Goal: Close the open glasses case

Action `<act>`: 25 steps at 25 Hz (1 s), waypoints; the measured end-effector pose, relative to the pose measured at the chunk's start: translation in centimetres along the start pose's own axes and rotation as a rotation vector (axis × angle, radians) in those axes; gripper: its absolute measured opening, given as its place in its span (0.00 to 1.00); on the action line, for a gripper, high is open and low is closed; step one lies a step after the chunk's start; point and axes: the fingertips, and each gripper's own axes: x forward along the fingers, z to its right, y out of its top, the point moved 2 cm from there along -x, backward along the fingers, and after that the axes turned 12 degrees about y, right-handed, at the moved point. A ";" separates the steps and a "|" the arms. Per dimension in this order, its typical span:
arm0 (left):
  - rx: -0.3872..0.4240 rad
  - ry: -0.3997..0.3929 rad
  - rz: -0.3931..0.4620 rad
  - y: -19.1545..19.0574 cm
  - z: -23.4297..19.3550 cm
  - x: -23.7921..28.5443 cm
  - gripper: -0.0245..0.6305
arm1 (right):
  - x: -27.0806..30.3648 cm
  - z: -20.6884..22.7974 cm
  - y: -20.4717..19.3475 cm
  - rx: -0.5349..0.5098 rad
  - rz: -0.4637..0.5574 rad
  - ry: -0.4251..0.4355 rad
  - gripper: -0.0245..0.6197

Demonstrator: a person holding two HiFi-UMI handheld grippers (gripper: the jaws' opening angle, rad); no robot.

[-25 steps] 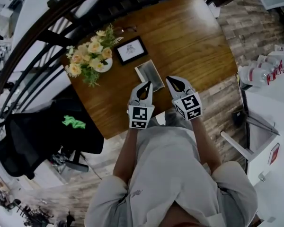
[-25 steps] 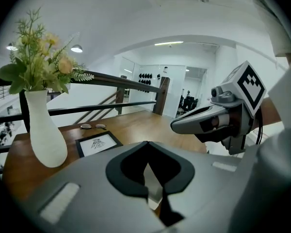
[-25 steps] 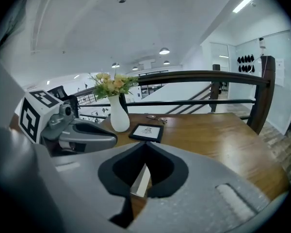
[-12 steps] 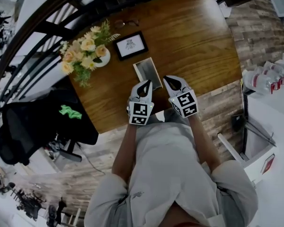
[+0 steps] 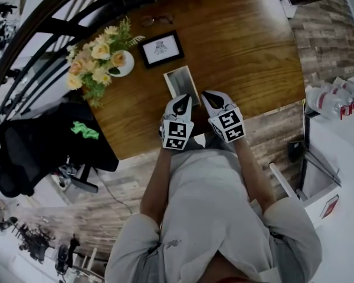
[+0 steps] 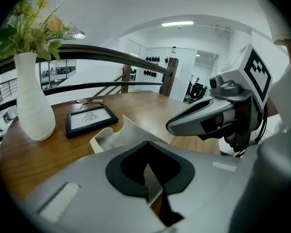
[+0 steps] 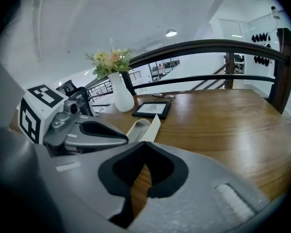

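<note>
The pale case lies open on the wooden tabletop beside a dark railing. The left gripper and right gripper have their fingers clenched, empty.

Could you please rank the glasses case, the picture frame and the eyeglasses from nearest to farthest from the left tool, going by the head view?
From the left tool, in the head view:
1. The glasses case, open, just ahead of the tips.
2. The picture frame, beyond the case, slightly left.
3. The eyeglasses, near the table's far edge.
</note>
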 end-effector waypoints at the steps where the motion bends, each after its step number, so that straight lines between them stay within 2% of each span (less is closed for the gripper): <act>1: 0.001 -0.002 -0.006 -0.1 0.3 0.3 0.06 | -0.1 0.3 -0.2 0.003 -0.004 0.004 0.04; 5: 0.004 -0.012 -0.025 0.1 1.3 1.8 0.06 | -0.2 1.7 -0.8 0.010 -0.017 0.014 0.04; 25: 0.012 -0.076 -0.043 -0.6 2.8 2.6 0.06 | 1.3 1.3 -2.3 0.015 -0.078 0.034 0.04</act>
